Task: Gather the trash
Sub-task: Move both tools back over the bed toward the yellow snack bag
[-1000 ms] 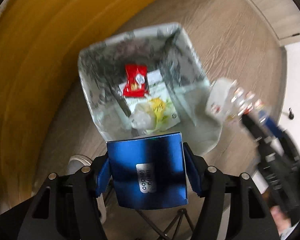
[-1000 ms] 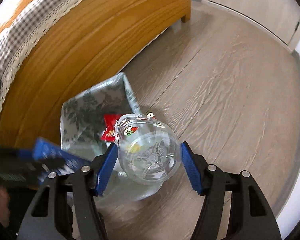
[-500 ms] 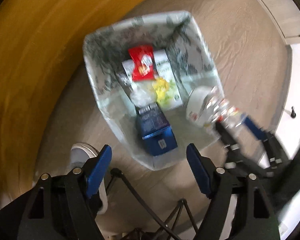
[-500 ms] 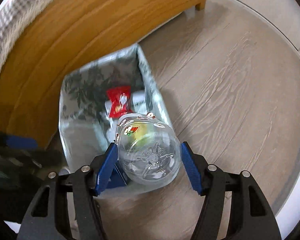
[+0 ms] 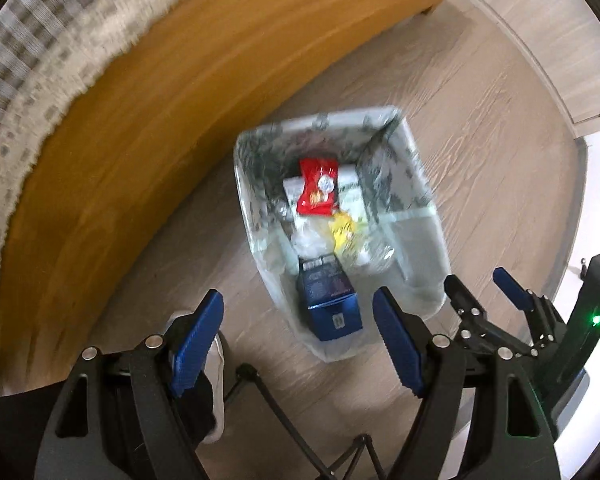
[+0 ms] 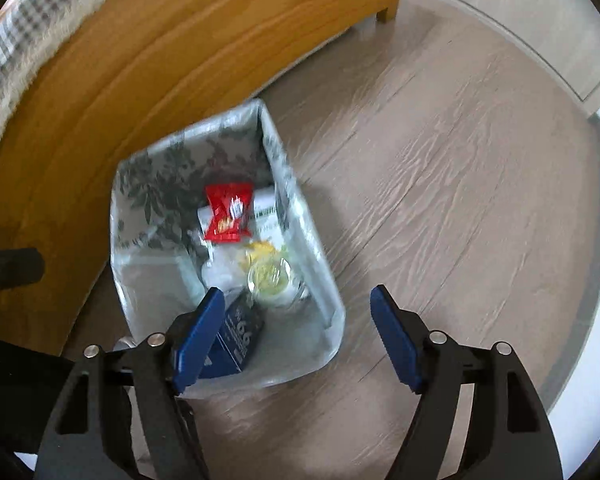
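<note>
From my left wrist camera, I look down on the rectangular trash bin with a leaf-patterned plastic liner (image 5: 414,168), which stands on the grey wooden floor (image 5: 480,120) just beside the orange wooden bed frame (image 5: 160,112). My left gripper (image 5: 298,338) is above the near end of the bin, its blue-padded fingers wide apart and holding nothing. Inside the bin lie the dark blue cardboard box (image 5: 330,298) at the near end, a red snack packet (image 5: 317,192) further in on top of white paper packaging (image 5: 350,194), and some yellow and clear wrappers (image 5: 342,236) between them. At the right side I see my right gripper (image 5: 486,294), also with its fingers apart, near the bin's right corner. From my right wrist camera, the same bin (image 6: 318,256) is below and a little to the left. My right gripper (image 6: 298,338) is spread open and empty. The clear plastic bottle (image 6: 270,278) lies in the bin, just beside the blue box (image 6: 238,336), with the red packet (image 6: 228,218) behind it. The bed frame (image 6: 160,52) runs along the far side of the bin.
</note>
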`<state>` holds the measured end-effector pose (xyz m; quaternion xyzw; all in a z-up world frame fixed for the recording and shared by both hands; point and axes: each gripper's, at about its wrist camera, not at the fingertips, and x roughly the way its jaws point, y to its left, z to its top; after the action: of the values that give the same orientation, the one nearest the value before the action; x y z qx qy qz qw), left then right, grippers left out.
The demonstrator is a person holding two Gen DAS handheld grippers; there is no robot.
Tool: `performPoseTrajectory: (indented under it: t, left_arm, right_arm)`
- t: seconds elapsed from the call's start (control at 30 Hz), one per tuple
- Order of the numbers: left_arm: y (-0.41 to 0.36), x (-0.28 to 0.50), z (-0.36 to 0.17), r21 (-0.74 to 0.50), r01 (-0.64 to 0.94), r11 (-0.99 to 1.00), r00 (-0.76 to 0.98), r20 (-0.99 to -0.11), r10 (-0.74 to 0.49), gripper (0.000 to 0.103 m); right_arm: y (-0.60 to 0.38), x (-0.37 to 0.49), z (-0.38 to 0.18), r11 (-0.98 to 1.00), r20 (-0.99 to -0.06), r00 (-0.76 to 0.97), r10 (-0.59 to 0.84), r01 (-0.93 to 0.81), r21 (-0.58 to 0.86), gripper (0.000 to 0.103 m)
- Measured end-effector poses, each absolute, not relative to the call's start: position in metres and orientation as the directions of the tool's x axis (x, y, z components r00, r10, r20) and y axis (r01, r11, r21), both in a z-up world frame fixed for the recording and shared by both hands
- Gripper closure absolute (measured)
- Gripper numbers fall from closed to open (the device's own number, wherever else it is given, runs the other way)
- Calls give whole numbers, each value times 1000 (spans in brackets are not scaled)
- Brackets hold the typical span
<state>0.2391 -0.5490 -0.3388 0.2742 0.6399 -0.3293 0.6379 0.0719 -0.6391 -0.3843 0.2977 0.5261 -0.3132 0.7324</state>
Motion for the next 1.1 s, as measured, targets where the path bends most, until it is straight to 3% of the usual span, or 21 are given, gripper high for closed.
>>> performPoseTrajectory:
  t: [0.2,0.37,0.5,0.67,0.73,0.83,1.1]
  left_arm:
    - [-529,254,-265,-145,741,655,34,-967,-252,29]
    - [-476,285,-178,-271,695,665,117,-871,-477,29]
    - [-416,320,-129,-280,665,693,233,-803,-548,26]
    - [-346,369,-97,-237,647,725,359,-744,-564,24]
    - [-311,395,-92,-204,628,751,441,-702,-559,16]
    - [-262,434,-95,-171,567,806,539,-662,-520,15]
    - [-164,528,-111,-245,386,889,602,-664,-444,15]
  right_arm:
    - [-639,82,-333,654,-938,266,-221,754,59,31]
    - [-615,120,-269,718,-899,314,-306,696,-1,31]
    - [-583,161,-221,769,-853,400,-335,640,-2,31]
    - [-535,218,-163,834,-789,514,-336,552,4,31]
    - [-522,239,-149,850,-779,539,-321,526,14,31]
    - [-498,271,-135,872,-764,565,-311,489,6,31]
    - [-416,363,-109,929,-708,660,-251,371,17,31]
